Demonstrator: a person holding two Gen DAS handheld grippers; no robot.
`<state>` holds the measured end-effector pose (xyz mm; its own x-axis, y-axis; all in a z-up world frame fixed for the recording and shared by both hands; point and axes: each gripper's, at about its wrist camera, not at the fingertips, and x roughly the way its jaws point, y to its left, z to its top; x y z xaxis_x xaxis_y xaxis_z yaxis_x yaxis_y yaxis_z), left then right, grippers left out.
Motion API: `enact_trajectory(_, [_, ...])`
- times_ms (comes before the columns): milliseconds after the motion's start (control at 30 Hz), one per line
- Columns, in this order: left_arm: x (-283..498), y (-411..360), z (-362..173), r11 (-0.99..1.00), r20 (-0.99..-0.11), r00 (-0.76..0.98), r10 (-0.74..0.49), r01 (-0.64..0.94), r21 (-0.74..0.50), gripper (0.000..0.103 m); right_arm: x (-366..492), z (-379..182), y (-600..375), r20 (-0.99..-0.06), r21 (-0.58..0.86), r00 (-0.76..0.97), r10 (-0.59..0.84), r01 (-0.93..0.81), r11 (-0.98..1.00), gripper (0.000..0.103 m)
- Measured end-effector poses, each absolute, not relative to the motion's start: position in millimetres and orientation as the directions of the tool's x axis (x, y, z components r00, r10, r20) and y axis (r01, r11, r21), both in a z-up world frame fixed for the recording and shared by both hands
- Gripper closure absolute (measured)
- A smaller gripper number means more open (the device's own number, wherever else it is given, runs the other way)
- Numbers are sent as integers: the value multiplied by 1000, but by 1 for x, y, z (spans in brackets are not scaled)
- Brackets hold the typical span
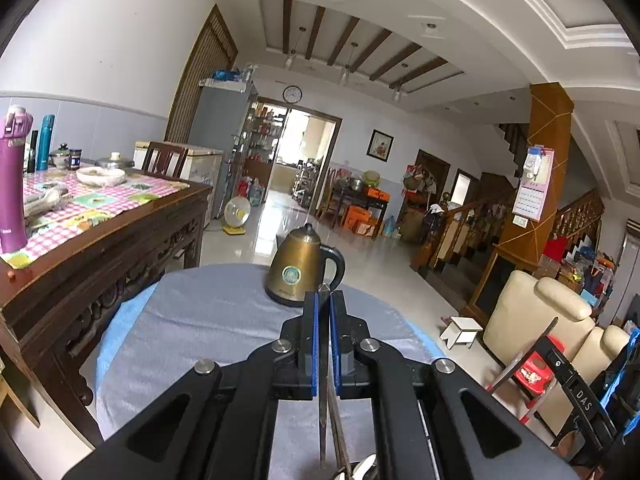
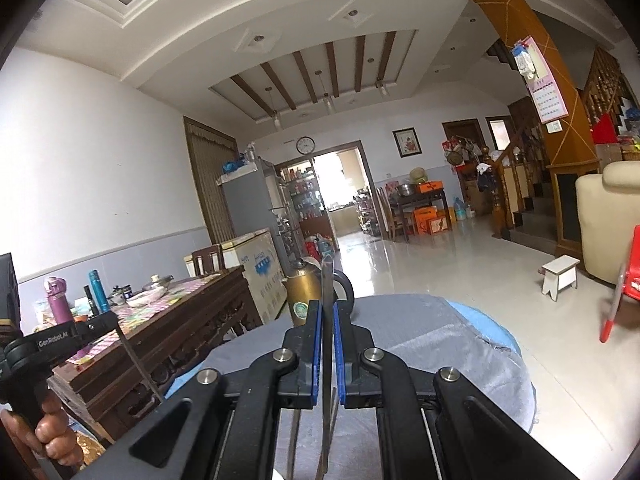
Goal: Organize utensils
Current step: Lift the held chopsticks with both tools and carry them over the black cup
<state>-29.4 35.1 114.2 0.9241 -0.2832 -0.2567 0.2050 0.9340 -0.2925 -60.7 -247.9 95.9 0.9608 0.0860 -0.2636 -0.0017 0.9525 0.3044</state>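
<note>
My left gripper is shut on a thin metal utensil seen edge-on. Two slender metal strips run down from the blue pads toward a white end at the bottom. My right gripper is shut on another thin metal utensil, whose flat tip sticks up past the pads. I cannot tell what kind either utensil is. Both grippers hang above a round table with a grey cloth, pointing across it. A person's hand holds the left tool at the left edge of the right wrist view.
A brass kettle stands at the round table's far edge. To the left is a carved wooden table with a purple bottle and a bowl. A cream sofa, a red chair and a white stool stand on the right.
</note>
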Motion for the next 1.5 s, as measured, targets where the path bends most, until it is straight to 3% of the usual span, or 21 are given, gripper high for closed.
enact_trajectory(433, [-57,33,135,913,-186,920,-345,283,-294,98,-82,113,-222,-225,278,963,148,-82,957,96])
enact_trajectory(1500, [-47,-5,90,920,-360,854,-375,296,-255,98,-78,82,-205,-334,278,918,212,-119,953,96])
